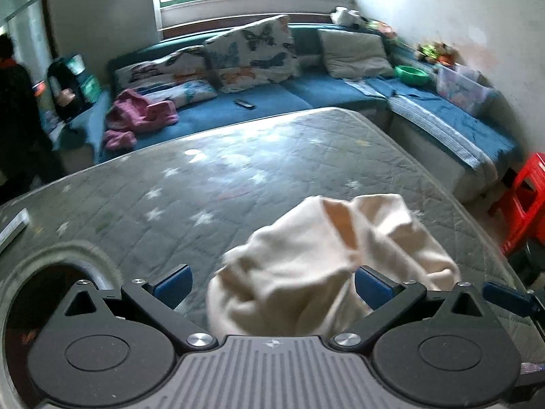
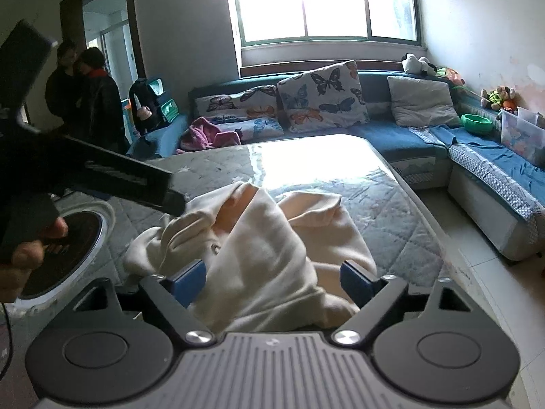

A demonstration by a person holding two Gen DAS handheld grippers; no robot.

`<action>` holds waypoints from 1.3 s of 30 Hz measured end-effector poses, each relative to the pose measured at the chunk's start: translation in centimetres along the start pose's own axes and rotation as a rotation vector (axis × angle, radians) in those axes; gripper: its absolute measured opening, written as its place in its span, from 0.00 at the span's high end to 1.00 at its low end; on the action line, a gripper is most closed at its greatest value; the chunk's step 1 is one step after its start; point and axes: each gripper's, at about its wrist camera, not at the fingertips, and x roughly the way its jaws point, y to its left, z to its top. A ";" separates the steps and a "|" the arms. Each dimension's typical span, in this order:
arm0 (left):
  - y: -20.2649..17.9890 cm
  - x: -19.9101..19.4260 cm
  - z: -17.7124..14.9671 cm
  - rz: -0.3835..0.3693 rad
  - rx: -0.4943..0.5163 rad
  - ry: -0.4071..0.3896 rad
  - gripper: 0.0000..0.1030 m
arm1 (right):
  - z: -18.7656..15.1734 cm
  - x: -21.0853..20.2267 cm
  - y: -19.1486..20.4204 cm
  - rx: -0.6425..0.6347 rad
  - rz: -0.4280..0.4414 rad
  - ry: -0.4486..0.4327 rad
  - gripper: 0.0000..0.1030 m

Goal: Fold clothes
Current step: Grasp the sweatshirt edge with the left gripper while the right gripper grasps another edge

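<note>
Left gripper (image 1: 270, 281): fingers spread wide, blue pads apart, nothing clamped; the cream garment (image 1: 327, 259) sits bunched between and ahead of the pads, running from 6 toward 1 o'clock in the left wrist view; whether either pad touches cloth I cannot tell. Garment itself: crumpled heap on the quilted table (image 1: 204, 184), folds raised, a peach lining showing at the top, not flat and not folded; heap lies near the table's near edge, toward 5 o'clock of the tabletop. Right gripper (image 2: 272, 279): fingers likewise wide, pads either side of the heap, no grip shown; the garment (image 2: 259, 238) fills the centre of the right wrist view; the left tool crosses at 9 o'clock, a hand (image 2: 24, 252) on it. Judgement: the step in hand looks like taking hold to spread the heap; to do it well, seek a true edge (hem, shoulder or cuff) for each gripper, not the middle of the bundle; close on a single layer, since a bunch of layers will drag the whole heap; then draw the two holds apart toward 9 and 3 o'clock, low over the table, so the cloth lays flat; keep clear of the round inset (image 2: 58, 252) at 8 o'clock, where cloth may snag.
</note>
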 end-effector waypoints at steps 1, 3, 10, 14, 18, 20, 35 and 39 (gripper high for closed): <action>-0.4 0.6 0.3 0.001 0.014 0.008 0.01 | 0.1 0.1 -0.2 0.000 -0.001 0.000 0.15; -1.0 2.0 0.5 -0.001 0.037 0.036 0.02 | 0.4 0.4 -0.5 0.003 -0.006 -0.001 0.15; -0.3 4.1 -0.3 -0.048 0.037 0.089 0.46 | 0.8 1.1 -1.4 -0.002 0.004 -0.004 0.15; 0.7 3.4 -0.9 -0.091 0.017 0.084 0.70 | 1.4 1.9 -1.6 -0.007 0.030 0.000 0.21; 1.9 2.7 -1.3 -0.108 -0.007 0.075 0.77 | 2.4 3.4 -1.2 -0.013 0.070 0.008 0.26; 2.4 2.2 -1.6 -0.115 -0.017 0.071 0.79 | 2.8 4.4 -0.9 -0.012 0.090 0.019 0.31; 5.3 -2.0 -4.2 -0.176 -0.086 0.052 0.82 | 2.3 8.8 0.4 -0.051 0.099 0.108 0.77; 5.8 -3.4 -5.5 -0.189 -0.102 0.047 0.82 | 1.5 6.4 0.4 -0.064 0.113 0.082 0.86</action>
